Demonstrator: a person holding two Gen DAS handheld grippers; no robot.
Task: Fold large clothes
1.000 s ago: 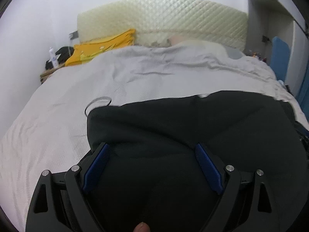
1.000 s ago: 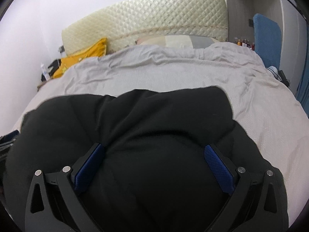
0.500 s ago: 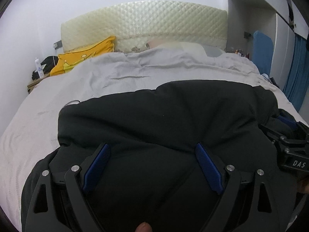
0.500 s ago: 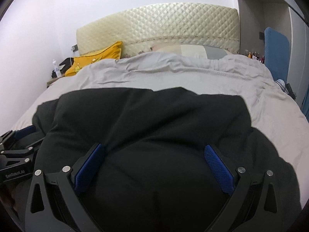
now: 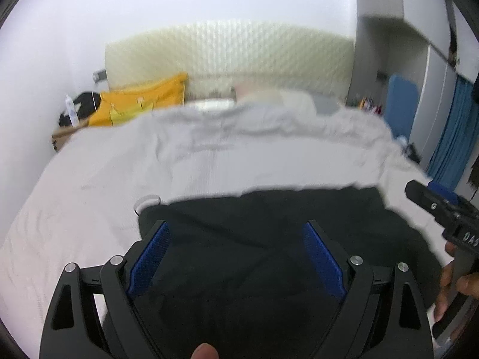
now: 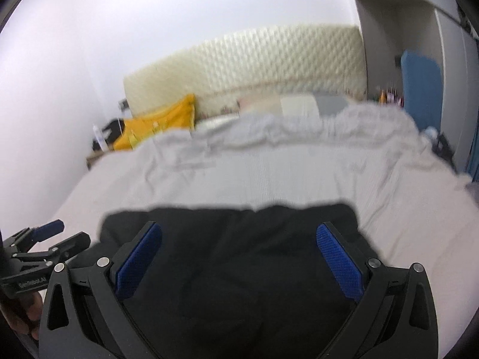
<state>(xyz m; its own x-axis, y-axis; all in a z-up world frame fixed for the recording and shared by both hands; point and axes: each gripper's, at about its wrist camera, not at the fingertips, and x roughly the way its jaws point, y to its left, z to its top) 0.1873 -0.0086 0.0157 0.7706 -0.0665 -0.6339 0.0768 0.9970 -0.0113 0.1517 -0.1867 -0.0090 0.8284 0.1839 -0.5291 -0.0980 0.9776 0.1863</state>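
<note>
A large black garment (image 5: 269, 227) lies on the grey bed sheet (image 5: 209, 161), with its far edge straight across; it also shows in the right wrist view (image 6: 233, 245). My left gripper (image 5: 236, 239) is open and empty above the garment's left part. My right gripper (image 6: 239, 245) is open and empty above its right part. Each gripper shows in the other's view, the right one (image 5: 440, 206) at the far right, the left one (image 6: 48, 236) at the far left. Both views are motion-blurred.
A quilted cream headboard (image 5: 227, 56) and a yellow pillow (image 5: 140, 104) stand at the bed's far end. A bedside table (image 5: 64, 134) with a bottle is at the left. A wardrobe (image 5: 413, 59) and blue curtain (image 5: 452, 137) are at the right.
Both grippers have pulled back and up from the garment. The garment now fills less of each view and more sheet shows beyond it. Both stay open.
</note>
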